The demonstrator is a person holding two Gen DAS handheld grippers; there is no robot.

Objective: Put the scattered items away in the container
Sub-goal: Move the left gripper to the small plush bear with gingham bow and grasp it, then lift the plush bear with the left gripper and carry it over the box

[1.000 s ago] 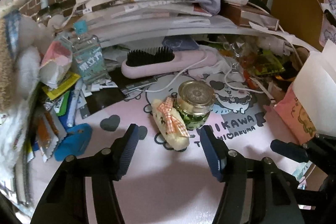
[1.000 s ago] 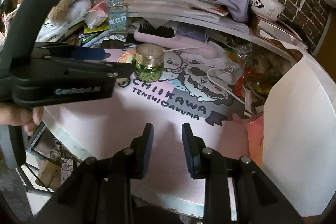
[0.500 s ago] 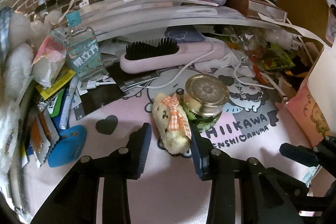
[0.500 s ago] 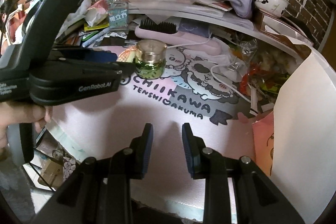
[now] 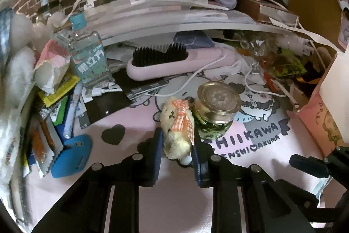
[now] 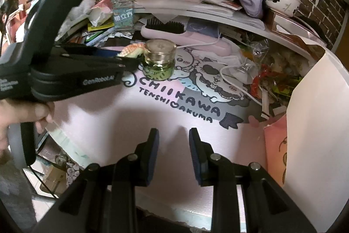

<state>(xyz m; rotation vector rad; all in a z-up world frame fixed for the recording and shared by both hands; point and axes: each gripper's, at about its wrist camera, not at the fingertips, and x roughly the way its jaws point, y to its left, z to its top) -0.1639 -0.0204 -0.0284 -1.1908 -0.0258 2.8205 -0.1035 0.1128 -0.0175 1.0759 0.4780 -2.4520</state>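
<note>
The left gripper (image 5: 177,153) has pushed forward and narrowed since a moment ago, and its jaws now press both sides of the small cream plush toy with an orange gingham bow (image 5: 177,123). The toy lies on the pink printed mat (image 5: 135,169) covering the bench, its far end reaching beyond the jaw tips. Just right of the jaws, touching the toy, stands a green glass jar with a gold lid (image 5: 216,110). Further ahead lies a pink hairbrush with black bristles (image 5: 174,62). The right gripper (image 6: 173,155) hovers over bare mat, jaws narrowly parted around nothing, a white and pink paper bag (image 6: 314,123) to their right.
</note>
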